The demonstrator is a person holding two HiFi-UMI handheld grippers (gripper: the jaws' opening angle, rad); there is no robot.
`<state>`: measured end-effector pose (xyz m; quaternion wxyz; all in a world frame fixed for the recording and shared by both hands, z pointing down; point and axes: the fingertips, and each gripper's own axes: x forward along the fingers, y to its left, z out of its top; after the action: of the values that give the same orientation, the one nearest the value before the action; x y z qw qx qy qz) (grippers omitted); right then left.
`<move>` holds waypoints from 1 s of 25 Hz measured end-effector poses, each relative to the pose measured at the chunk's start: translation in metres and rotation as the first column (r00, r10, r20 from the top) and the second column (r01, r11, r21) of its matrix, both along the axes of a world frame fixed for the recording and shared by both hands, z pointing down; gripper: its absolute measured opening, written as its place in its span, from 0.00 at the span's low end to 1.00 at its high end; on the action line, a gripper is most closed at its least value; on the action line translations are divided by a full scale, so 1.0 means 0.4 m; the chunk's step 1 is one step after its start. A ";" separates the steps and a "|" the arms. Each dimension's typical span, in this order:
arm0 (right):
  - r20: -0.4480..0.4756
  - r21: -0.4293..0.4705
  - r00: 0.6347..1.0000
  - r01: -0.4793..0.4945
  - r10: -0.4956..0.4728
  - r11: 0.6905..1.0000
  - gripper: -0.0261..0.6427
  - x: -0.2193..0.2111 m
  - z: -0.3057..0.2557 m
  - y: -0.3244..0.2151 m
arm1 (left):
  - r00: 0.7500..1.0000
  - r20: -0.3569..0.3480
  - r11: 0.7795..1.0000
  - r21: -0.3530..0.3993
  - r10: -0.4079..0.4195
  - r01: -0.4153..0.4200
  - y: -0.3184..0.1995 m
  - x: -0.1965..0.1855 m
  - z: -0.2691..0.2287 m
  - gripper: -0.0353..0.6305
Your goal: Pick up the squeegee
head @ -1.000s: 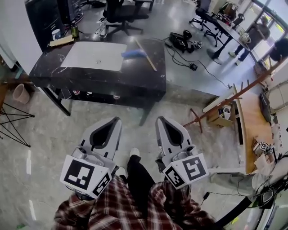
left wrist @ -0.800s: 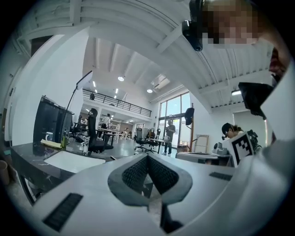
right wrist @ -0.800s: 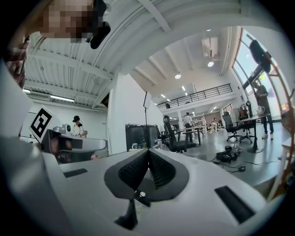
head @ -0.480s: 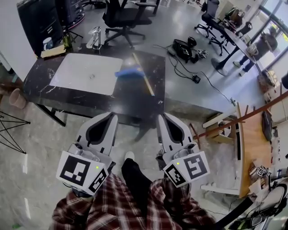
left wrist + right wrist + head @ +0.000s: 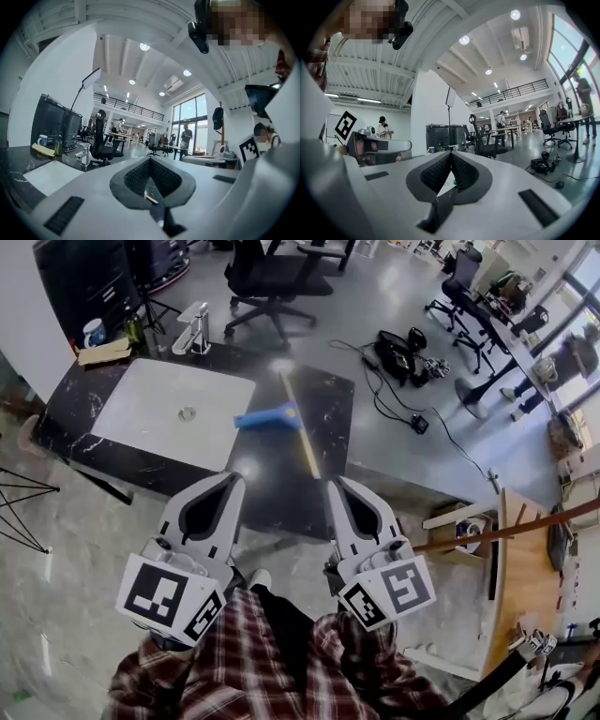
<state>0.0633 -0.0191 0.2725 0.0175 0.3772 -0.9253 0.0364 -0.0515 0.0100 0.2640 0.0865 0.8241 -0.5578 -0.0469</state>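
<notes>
The squeegee [image 5: 269, 417] lies on the black marble table [image 5: 333, 399]; it has a blue head and a pale yellow handle [image 5: 303, 442] that runs toward the near edge. My left gripper [image 5: 232, 480] and right gripper [image 5: 336, 486] are held side by side and level at the table's near edge, short of the squeegee. Both are shut with nothing in them. In the left gripper view the left gripper [image 5: 150, 159] shows closed jaws, and a sliver of the yellow handle [image 5: 151, 199] shows through the gap behind them. The right gripper [image 5: 451, 153] also has its jaws together.
A white sink basin [image 5: 173, 409] with a drain is set in the table's left half, with a faucet [image 5: 195, 329] and a mug [image 5: 92, 332] behind it. An office chair [image 5: 272, 273] stands beyond. Bags and cables [image 5: 403, 348] lie on the floor; a wooden rack [image 5: 511, 531] stands at right.
The table and squeegee have come much nearer to both grippers, whose tips now overlap the table's near edge. Both grippers stay shut and side by side.
</notes>
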 end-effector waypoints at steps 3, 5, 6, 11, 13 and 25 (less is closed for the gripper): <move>0.003 -0.011 1.000 -0.005 0.005 1.000 0.06 -0.017 0.009 -0.061 | 1.000 0.004 1.000 -0.012 0.001 -0.001 -0.062 -0.021 0.009 0.07; 0.006 -0.013 1.000 -0.014 0.014 1.000 0.06 -0.031 0.010 -0.103 | 1.000 0.007 1.000 -0.013 0.009 -0.009 -0.109 -0.039 0.008 0.07; 0.007 -0.013 1.000 -0.021 0.021 1.000 0.06 -0.040 0.008 -0.126 | 1.000 0.009 1.000 -0.012 0.015 -0.014 -0.134 -0.048 0.005 0.07; 0.020 -0.001 0.997 -0.072 0.072 0.997 0.06 -0.085 -0.012 -0.244 | 0.997 0.023 0.997 -0.003 0.072 -0.072 -0.265 -0.092 -0.013 0.07; 0.026 0.005 0.995 -0.097 0.097 0.995 0.06 -0.103 -0.019 -0.290 | 0.994 0.030 0.994 -0.002 0.105 -0.105 -0.312 -0.103 -0.015 0.07; 0.036 -0.013 0.975 -0.219 0.219 0.976 0.06 -0.125 0.003 -0.423 | 0.972 0.048 0.973 -0.028 0.229 -0.228 -0.473 -0.131 0.011 0.07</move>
<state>0.0134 -0.1883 0.2737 -0.0021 0.4759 -0.8781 0.0491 -0.1038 -0.1791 0.2683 0.0865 0.8827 -0.4617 -0.0094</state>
